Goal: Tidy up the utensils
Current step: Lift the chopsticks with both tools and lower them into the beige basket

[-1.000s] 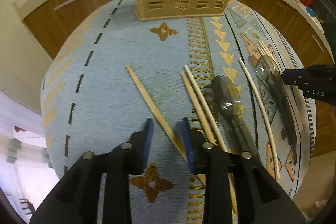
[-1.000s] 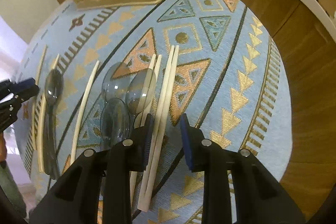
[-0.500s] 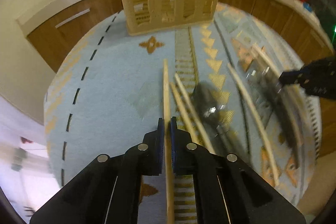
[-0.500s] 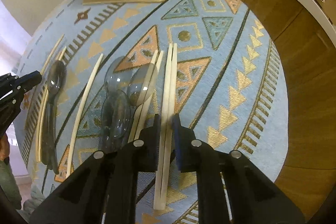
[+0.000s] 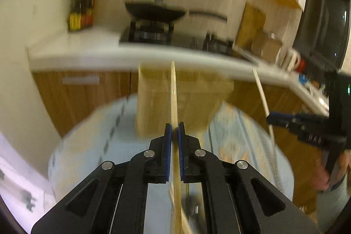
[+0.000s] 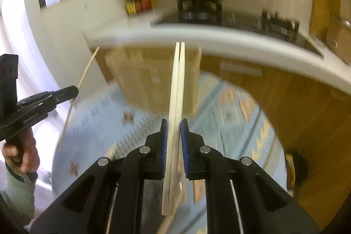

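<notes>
while the left gripper (image 5: 173,131) clamps a single wooden chopstick (image 5: 173,93) upright, the right gripper (image 6: 174,131) clamps a pale chopstick pair (image 6: 176,89), both raised above the blue patterned cloth (image 6: 230,124) before the blurred beige basket (image 5: 193,102).

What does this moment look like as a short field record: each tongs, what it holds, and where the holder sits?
left tongs: shut on one tan wooden chopstick, lifted, pointing forward
right tongs: shut on a pair of pale chopsticks, side by side, lifted
utensil basket: beige, blurred, on the patterned blue tablecloth, ahead of both tongs
image quality: heavy motion blur
background: wok on the stove
</notes>
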{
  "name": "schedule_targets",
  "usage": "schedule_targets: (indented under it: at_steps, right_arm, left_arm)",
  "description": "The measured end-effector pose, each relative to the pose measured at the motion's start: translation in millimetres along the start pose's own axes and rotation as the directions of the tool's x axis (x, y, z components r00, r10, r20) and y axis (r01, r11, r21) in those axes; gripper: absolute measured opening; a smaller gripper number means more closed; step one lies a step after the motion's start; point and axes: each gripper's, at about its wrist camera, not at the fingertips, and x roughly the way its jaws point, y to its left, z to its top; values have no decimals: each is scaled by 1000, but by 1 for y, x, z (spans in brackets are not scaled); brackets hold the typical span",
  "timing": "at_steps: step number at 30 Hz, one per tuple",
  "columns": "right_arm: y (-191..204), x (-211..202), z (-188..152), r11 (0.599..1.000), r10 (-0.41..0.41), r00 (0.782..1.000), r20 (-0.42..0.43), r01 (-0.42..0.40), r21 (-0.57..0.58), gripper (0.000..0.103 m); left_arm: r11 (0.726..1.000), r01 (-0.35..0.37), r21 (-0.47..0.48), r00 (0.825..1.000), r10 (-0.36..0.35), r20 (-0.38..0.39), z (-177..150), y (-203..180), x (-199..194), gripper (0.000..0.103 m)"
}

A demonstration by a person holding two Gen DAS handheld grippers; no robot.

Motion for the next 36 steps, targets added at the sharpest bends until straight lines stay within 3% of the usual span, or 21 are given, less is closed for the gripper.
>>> schedule_targets:
  at_steps: [7,16,21,31,33,34,36]
  right_arm:
    - [4,2,72,999,33,979,199,-38,22,10]
    - [-2,43,128,999,-31,932,361,23,24,10]
    - [-4,79,128,994,-108,916,386,107,24,10]
    - [-14,102,100,996,-94,922,375,92,23,11]
    - [-13,100,95,997,-80,928,363,81,12,15]
    - [-12,98,91,997,-81,931,356,83,9,21]
    - [-11,90,83,997,-81,932,352,83,8,33]
  left_arm:
    - [999,26,-38,985,-19,173,80,2,16,4]
    - [999,-17,-38,960,27,280,121,6,62,4]
    - [998,-30,-56,951,46,306,117,15,89,4]
    - [997,-58,-45,945,69,318,88,24,111,5]
    - [997,-55,-45,946,67,317,82,25,109,6]
    - [998,-54,-44,948,65,313,80,25,108,7]
    - [998,-46,-46,951,58,304,74,27,102,23]
